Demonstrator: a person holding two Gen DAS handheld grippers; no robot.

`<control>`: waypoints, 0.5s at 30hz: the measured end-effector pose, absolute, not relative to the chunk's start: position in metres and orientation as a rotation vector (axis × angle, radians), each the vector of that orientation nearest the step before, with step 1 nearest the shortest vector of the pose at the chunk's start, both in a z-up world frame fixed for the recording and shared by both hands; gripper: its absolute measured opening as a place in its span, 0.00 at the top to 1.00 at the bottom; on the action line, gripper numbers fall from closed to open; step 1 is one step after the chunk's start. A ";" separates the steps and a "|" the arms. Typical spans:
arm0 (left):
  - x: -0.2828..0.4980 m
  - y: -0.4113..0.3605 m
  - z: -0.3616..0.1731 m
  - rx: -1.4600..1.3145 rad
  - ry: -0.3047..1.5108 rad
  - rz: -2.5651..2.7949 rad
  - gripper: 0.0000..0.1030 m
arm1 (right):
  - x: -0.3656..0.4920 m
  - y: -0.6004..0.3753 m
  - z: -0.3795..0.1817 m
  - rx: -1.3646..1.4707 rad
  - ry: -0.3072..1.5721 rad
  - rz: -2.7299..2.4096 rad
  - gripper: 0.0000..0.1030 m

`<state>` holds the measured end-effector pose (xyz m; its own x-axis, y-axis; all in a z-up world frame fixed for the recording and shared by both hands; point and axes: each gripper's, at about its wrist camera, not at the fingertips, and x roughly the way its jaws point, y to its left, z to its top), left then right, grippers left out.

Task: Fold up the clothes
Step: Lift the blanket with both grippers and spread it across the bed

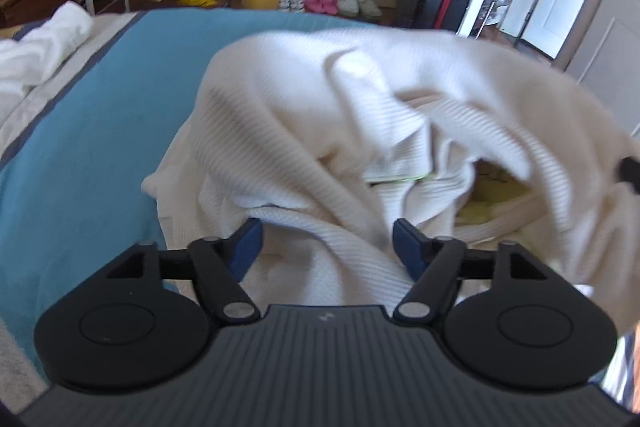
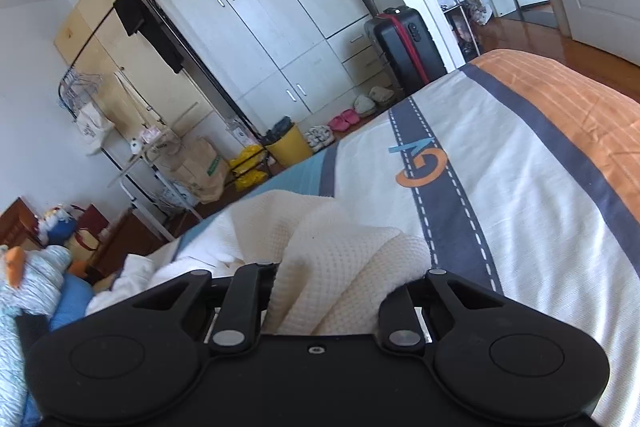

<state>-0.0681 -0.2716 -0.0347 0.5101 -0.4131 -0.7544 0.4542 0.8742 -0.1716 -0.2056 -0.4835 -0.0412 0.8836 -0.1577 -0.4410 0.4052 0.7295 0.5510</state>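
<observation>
A bedroom lies behind the work: a pale wardrobe [image 2: 256,39] against the far wall, a yellow bin [image 2: 289,143] with a dark liner on the floor by it, a black suitcase [image 2: 404,45] with a red strap standing near the open doorway, and slippers lined up between bin and suitcase. The bed [image 2: 520,195] carries a cover in bands of blue, white, grey and orange.

On the blue part of the cover lies the cream waffle-knit garment [image 1: 320,115], heaped and creased, partly lifted on its right side so that it drapes in blurred folds. A second white cloth [image 1: 44,47] lies bunched at the far left of the bed, well apart from it.

The left tongs [image 1: 327,247] hang over the near edge of the garment with their blue-padded fingers [image 1: 246,247] spread wide; fabric lies between and beneath them, but the pads do not press on it.

The right tongs [image 2: 340,291] pinch a thick bunched fold of the same garment [image 2: 340,267], which bulges up between the black arms and hides the fingertips.
</observation>
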 end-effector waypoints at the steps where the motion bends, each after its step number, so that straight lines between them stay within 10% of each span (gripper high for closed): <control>1: -0.065 -0.272 -0.039 0.045 0.903 -0.529 0.29 | -0.206 -0.484 -0.041 0.687 0.381 -0.313 0.78; 3: -0.060 -0.273 -0.047 0.043 0.909 -0.546 0.40 | -0.207 -0.484 -0.043 0.678 0.386 -0.311 0.78; 5: -0.062 -0.276 -0.049 0.079 0.865 -0.575 0.75 | -0.209 -0.485 -0.045 0.660 0.395 -0.315 0.78; 15: -0.056 -0.266 -0.003 0.082 0.679 -0.595 0.89 | -0.200 -0.506 0.001 0.396 0.435 -0.428 0.80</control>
